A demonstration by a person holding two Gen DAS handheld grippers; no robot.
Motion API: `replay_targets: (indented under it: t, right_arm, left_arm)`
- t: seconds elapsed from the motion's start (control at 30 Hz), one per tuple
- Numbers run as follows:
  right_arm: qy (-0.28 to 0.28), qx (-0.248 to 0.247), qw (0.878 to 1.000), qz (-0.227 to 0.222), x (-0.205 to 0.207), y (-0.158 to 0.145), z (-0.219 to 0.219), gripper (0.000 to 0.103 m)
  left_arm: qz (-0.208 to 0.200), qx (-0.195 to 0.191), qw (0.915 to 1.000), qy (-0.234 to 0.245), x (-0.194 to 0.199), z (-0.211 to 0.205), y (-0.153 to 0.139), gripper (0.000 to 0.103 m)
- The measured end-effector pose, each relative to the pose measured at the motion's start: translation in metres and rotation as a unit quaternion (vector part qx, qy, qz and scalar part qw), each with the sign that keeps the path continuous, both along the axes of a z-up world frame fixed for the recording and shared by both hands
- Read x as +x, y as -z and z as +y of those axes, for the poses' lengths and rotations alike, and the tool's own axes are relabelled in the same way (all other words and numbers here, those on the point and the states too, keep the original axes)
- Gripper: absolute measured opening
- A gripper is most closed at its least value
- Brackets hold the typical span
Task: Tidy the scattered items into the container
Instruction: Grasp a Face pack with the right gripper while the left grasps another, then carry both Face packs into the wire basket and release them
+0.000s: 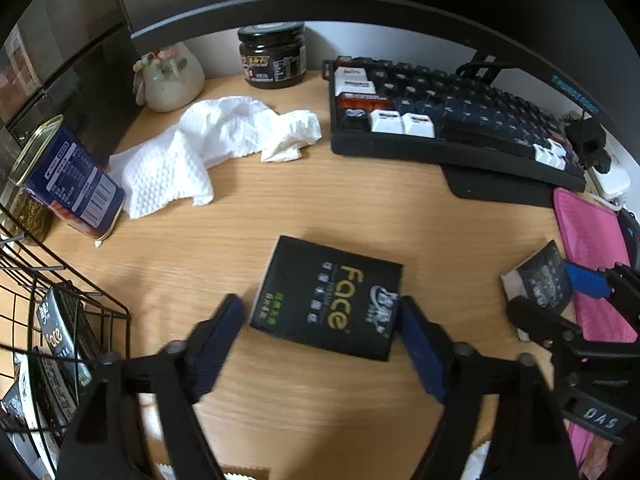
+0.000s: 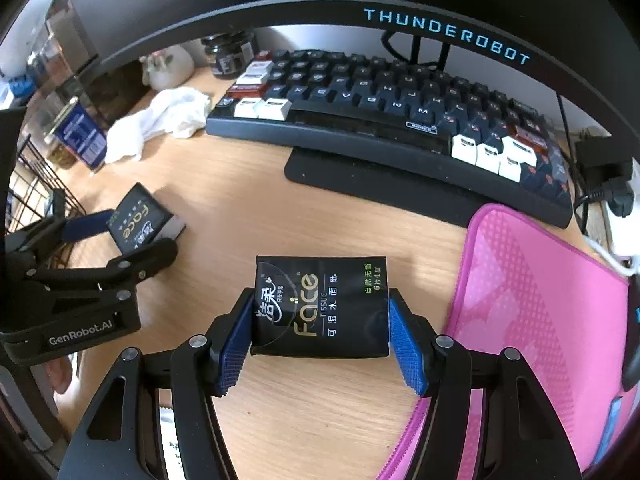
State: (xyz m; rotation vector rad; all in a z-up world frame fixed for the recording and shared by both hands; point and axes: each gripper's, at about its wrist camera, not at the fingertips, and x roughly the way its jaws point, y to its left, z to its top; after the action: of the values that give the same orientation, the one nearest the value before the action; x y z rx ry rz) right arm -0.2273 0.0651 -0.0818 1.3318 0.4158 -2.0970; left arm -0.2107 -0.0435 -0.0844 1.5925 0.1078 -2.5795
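At the far left, a black wire basket [image 1: 60,320] is seen on the wooden desk [image 1: 320,208], and several black tissue packs [image 1: 60,332] are already placed inside it. Just behind the basket a blue tin [image 1: 76,184] is standing tilted, and beside it a crumpled white paper towel [image 1: 200,152] is spread. A small white vase [image 1: 172,76] and a dark jar [image 1: 272,56] are placed at the back.

In the middle of the desk a black "Face" tissue pack [image 1: 328,296] is lying flat. The left gripper [image 1: 320,332] is held around it with its jaws partly open: the right pad [image 1: 416,336] is touching the pack's corner, while the left pad is kept apart from it, so the pack is not clamped.

Further right, a second black tissue pack [image 2: 322,306] is found near the pink mat [image 2: 540,320]. It is enclosed by the right gripper [image 2: 320,340], and both blue pads [image 2: 236,344] are pressed against its sides, so it is gripped. Whether it is lifted from the desk cannot be told.

Behind, a dark keyboard [image 2: 380,108] is placed under a monitor [image 2: 440,32].
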Motion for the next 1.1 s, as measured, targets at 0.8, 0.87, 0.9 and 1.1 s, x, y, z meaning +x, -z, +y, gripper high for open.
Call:
replay_targets:
  t: [0.8, 0.87, 0.9, 1.1]
  right_arm:
    - [-0.031, -0.033, 0.997, 0.063, 0.077, -0.072, 0.005, 0.062]
    - [-0.044, -0.039, 0.996, 0.072, 0.092, -0.084, -0.004, 0.062]
    - [-0.051, -0.041, 0.995, 0.076, 0.098, -0.09, -0.01, 0.062]
    - [-0.099, -0.063, 0.988, 0.096, 0.146, -0.123, -0.054, 0.062]
  left_arm:
    - [0.079, 0.005, 0.9969, -0.007, 0.088, -0.003, -0.084, 0.071]
    - [0.091, 0.006, 0.9957, -0.018, 0.104, -0.016, -0.096, 0.071]
    - [0.097, 0.005, 0.9949, -0.026, 0.113, -0.024, -0.102, 0.071]
    - [0.129, -0.001, 0.989, -0.072, 0.168, -0.076, -0.136, 0.071]
